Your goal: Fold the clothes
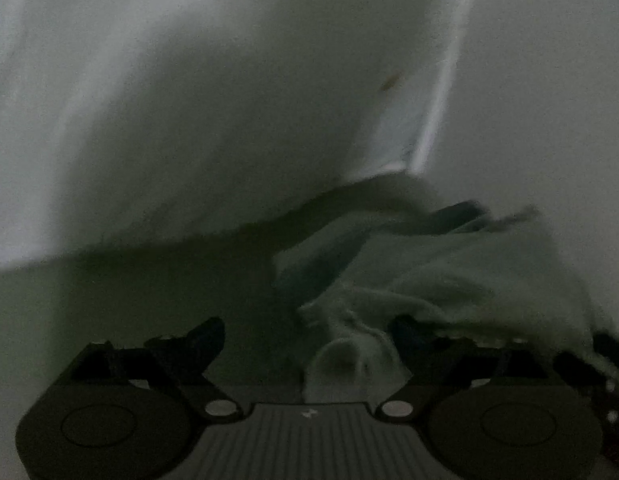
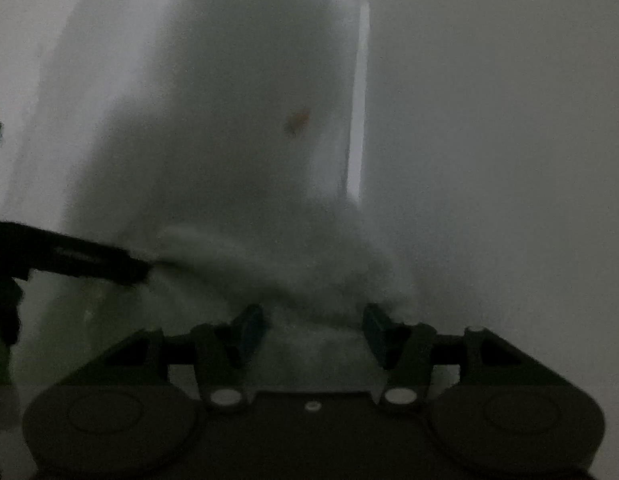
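1. Cloth: one pale green garment (image 1: pixel 449 280) lies bunched on the white surface (image 1: pixel 549 100), close in front of both grippers and at the foot of a white wall panel (image 1: pixel 209 100).
2. The left gripper (image 1: pixel 309 340) has its fingers wide apart. A fold of the garment sits between them and drapes against the right-hand finger, but the pads are not pressing it.
3. The right gripper (image 2: pixel 315 328) also has its fingers apart, blue pads clear, with the cloth heaped just beyond and between the tips.
4. Judgement: with both sets of fingers parted over the same heap, the garment seems to have been let go so it can settle for a fold.
5. Count: two grippers, one garment, one small brownish mark (image 2: pixel 297 120) on the panel. Blur hides finer detail.
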The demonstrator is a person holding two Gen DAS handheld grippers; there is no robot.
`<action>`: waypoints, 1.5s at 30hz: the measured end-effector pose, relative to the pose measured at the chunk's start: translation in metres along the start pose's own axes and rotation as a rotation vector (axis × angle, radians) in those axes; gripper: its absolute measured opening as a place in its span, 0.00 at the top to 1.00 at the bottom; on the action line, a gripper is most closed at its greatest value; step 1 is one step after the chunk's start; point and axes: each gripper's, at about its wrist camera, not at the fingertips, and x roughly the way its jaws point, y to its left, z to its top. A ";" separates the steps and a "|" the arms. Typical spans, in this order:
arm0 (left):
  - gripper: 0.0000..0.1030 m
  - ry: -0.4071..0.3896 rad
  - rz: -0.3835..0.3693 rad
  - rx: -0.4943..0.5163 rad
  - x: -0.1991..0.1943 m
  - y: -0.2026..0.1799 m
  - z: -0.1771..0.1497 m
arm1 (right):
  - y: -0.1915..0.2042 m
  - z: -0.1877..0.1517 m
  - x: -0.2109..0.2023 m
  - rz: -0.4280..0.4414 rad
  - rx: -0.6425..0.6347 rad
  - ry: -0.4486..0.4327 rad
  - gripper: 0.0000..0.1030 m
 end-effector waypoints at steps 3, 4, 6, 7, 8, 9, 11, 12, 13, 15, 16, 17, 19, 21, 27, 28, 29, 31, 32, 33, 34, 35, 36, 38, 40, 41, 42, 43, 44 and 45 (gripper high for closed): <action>0.11 -0.038 0.006 0.006 -0.017 0.011 0.011 | 0.002 0.005 -0.002 -0.006 -0.010 0.014 0.39; 0.11 -0.076 0.019 0.033 -0.026 0.012 0.016 | 0.002 0.010 -0.008 -0.006 -0.004 0.003 0.29; 0.11 -0.140 -0.004 0.075 -0.053 0.020 0.025 | 0.003 0.019 -0.023 0.002 0.025 -0.030 0.19; 0.11 -0.158 -0.030 0.072 -0.068 0.026 0.028 | 0.003 0.023 -0.031 0.010 0.047 -0.051 0.17; 0.10 -0.187 -0.064 0.059 -0.086 0.034 0.031 | 0.006 0.029 -0.040 0.021 0.059 -0.077 0.16; 0.09 -0.221 -0.093 0.040 -0.105 0.041 0.032 | 0.009 0.034 -0.050 0.031 0.071 -0.104 0.13; 0.05 -0.294 -0.119 -0.011 -0.143 0.057 0.031 | 0.015 0.045 -0.068 0.053 0.094 -0.156 0.07; 0.02 -0.331 -0.123 -0.042 -0.162 0.064 0.028 | 0.022 0.047 -0.079 0.073 0.089 -0.179 0.04; 0.00 -0.379 -0.122 -0.083 -0.184 0.072 0.024 | 0.029 0.050 -0.090 0.093 0.084 -0.202 0.04; 0.00 -0.489 -0.122 -0.135 -0.227 0.087 0.011 | 0.043 0.053 -0.111 0.142 0.074 -0.241 0.03; 0.00 -0.540 -0.123 -0.150 -0.247 0.094 0.004 | 0.053 0.054 -0.121 0.174 0.067 -0.263 0.02; 0.00 -0.587 -0.122 -0.163 -0.266 0.101 -0.003 | 0.062 0.054 -0.129 0.198 0.061 -0.284 0.01; 0.00 -0.661 -0.113 -0.176 -0.295 0.114 -0.018 | 0.081 0.058 -0.143 0.252 0.053 -0.324 0.00; 0.00 -0.726 -0.091 -0.209 -0.322 0.134 -0.037 | 0.104 0.056 -0.155 0.319 0.050 -0.337 0.00; 0.00 -0.606 0.023 -0.270 -0.372 0.204 -0.082 | 0.196 0.040 -0.173 0.419 0.025 -0.294 0.00; 0.00 -0.580 0.031 -0.266 -0.376 0.216 -0.091 | 0.214 0.035 -0.179 0.410 0.027 -0.279 0.00; 0.00 -0.567 0.033 -0.242 -0.379 0.229 -0.101 | 0.233 0.029 -0.187 0.394 0.029 -0.264 0.00; 0.00 -0.555 0.029 -0.171 -0.389 0.254 -0.121 | 0.270 0.018 -0.204 0.347 0.034 -0.248 0.00; 0.00 -0.544 0.034 -0.137 -0.397 0.266 -0.132 | 0.290 0.012 -0.212 0.320 0.038 -0.250 0.00; 0.00 -0.533 0.040 -0.108 -0.404 0.278 -0.141 | 0.309 0.008 -0.218 0.298 0.044 -0.255 0.00; 0.00 -0.522 0.047 -0.094 -0.410 0.291 -0.150 | 0.330 0.003 -0.227 0.285 0.053 -0.255 0.00; 0.00 -0.511 0.048 -0.091 -0.420 0.308 -0.164 | 0.351 -0.002 -0.235 0.272 0.062 -0.254 0.00; 0.00 -0.497 0.046 -0.094 -0.428 0.325 -0.176 | 0.366 -0.007 -0.242 0.269 0.072 -0.253 0.00; 0.00 -0.452 0.021 -0.119 -0.442 0.359 -0.197 | 0.402 -0.019 -0.260 0.276 0.098 -0.242 0.00; 0.00 -0.427 -0.001 -0.112 -0.458 0.387 -0.215 | 0.435 -0.032 -0.282 0.278 0.105 -0.241 0.00; 0.00 -0.423 0.008 -0.090 -0.467 0.400 -0.225 | 0.450 -0.039 -0.295 0.278 0.100 -0.245 0.00; 0.00 -0.412 0.038 -0.063 -0.473 0.408 -0.231 | 0.465 -0.046 -0.308 0.277 0.094 -0.249 0.00; 0.00 -0.394 0.077 -0.039 -0.479 0.414 -0.235 | 0.478 -0.050 -0.319 0.265 0.079 -0.239 0.00; 0.00 -0.374 0.111 -0.020 -0.484 0.421 -0.240 | 0.492 -0.054 -0.330 0.254 0.064 -0.229 0.00; 0.00 -0.353 0.136 -0.012 -0.490 0.427 -0.244 | 0.501 -0.058 -0.340 0.242 0.066 -0.214 0.00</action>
